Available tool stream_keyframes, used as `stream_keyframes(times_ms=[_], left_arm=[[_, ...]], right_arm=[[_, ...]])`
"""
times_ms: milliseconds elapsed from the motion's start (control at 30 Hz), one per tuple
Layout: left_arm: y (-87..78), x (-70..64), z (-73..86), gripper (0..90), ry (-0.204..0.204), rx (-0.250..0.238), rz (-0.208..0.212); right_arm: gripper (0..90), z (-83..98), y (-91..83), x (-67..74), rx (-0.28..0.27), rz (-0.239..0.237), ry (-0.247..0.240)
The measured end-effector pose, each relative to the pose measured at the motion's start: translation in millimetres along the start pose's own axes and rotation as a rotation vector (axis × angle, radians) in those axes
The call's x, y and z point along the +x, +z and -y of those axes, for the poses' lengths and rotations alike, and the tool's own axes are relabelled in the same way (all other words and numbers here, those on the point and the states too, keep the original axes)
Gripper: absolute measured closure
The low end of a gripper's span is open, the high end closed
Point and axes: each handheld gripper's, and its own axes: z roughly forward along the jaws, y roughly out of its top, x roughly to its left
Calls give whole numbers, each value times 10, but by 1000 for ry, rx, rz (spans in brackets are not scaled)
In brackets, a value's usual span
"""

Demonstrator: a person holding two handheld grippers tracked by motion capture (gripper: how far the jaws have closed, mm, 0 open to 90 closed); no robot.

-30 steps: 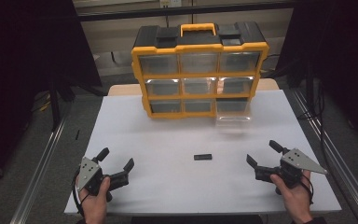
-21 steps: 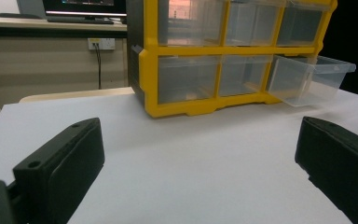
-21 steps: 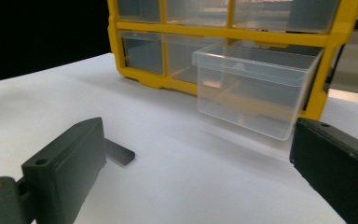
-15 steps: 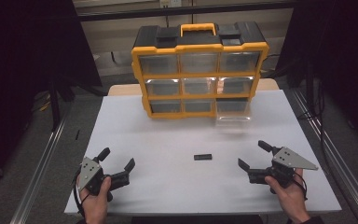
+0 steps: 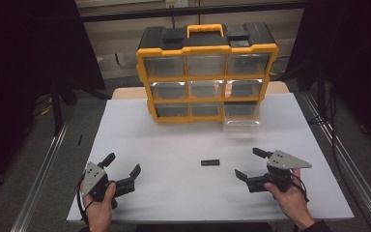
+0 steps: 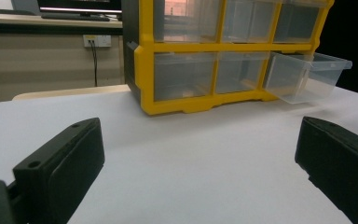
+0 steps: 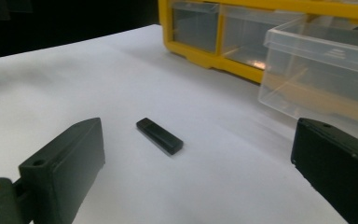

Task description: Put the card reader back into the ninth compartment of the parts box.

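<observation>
A small black stick [image 5: 210,162] [image 7: 160,135] lies flat near the middle of the white table [image 5: 174,145]. My right gripper [image 5: 252,163] is open just right of it, jaws pointing toward it with a gap between. At the front left my left gripper [image 5: 122,165] rests open, far from the stick. At the table's back stands a yellow and black drawer organizer [image 5: 206,72] [image 6: 223,56]. Its bottom right clear drawer [image 5: 241,116] [image 6: 307,77] [image 7: 326,70] is pulled out and looks empty.
The other clear drawers of the organizer are closed. Metal rails [image 5: 43,169] run along both sides of the table, with dark floor beyond. A wall socket with a cable [image 6: 93,42] sits behind the table in the left gripper view.
My right gripper has moved left and a little forward, toward the black stick. The left gripper has stayed put.
</observation>
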Motion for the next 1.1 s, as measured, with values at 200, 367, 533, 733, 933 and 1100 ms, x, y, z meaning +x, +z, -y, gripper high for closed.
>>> stream_keyframes(times_ms=[200,367,533,733,933,1100], left_arm=[[4,-2,0,15,-5,0,3],[5,-3,1,15,-5,3,7],[5,-1,2,15,-6,2,4],[6,1,2,15,-5,3,5],[6,1,3,15,-7,4,8],[6,4,1,15,-4,4,9]], right_arm=[[25,-50,114,0,35,-44,-5],[26,-88,243,6,110,-83,2],[35,-152,330,23,159,-128,8],[39,-182,422,35,190,-154,19],[30,-211,530,50,226,-170,6],[31,-211,611,63,270,-184,-4]])
